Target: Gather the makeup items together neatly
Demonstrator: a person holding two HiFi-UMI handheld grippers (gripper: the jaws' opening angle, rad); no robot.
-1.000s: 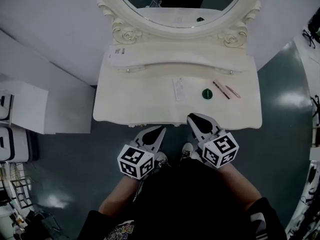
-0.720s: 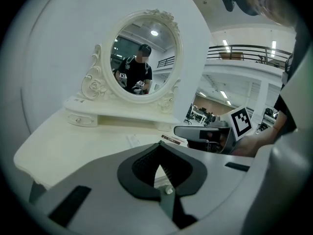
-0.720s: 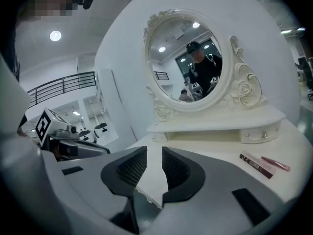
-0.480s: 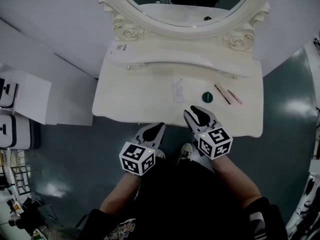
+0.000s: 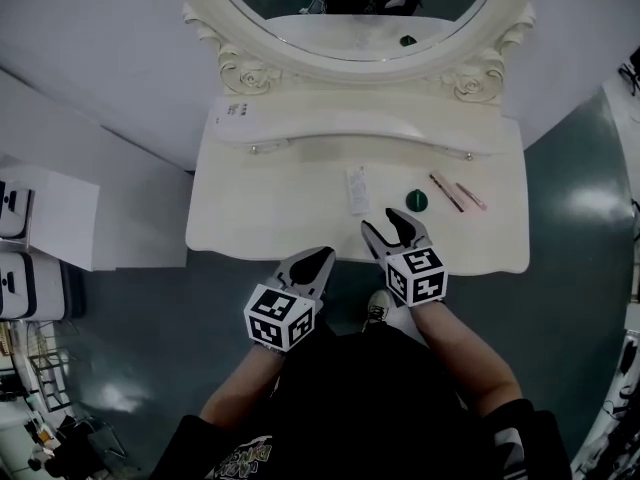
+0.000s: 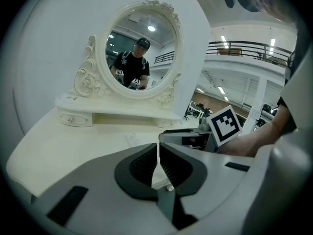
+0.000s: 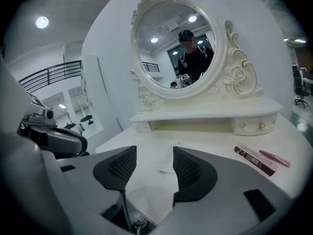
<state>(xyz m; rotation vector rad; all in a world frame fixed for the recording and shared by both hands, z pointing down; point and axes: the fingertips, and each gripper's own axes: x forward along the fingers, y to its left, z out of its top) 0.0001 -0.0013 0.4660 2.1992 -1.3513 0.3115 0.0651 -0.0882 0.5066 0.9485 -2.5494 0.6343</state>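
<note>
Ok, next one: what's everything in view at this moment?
dressing table: one, cream, centre
mirror: one, oval, cream frame, table's back
sachet: one, white, mid-table
round item: one, green, right of sachet
slim stick: one, dark, right of round item
pink stick: one, farthest right
left gripper: grey, shut, empty, at table's front edge
right gripper: grey, jaws just opened, nothing gripped, over table front

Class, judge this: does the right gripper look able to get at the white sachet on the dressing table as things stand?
Probably yes. The right gripper sits just before the white sachet, its jaws have just been opening and are empty, and only bare tabletop lies between.
</note>
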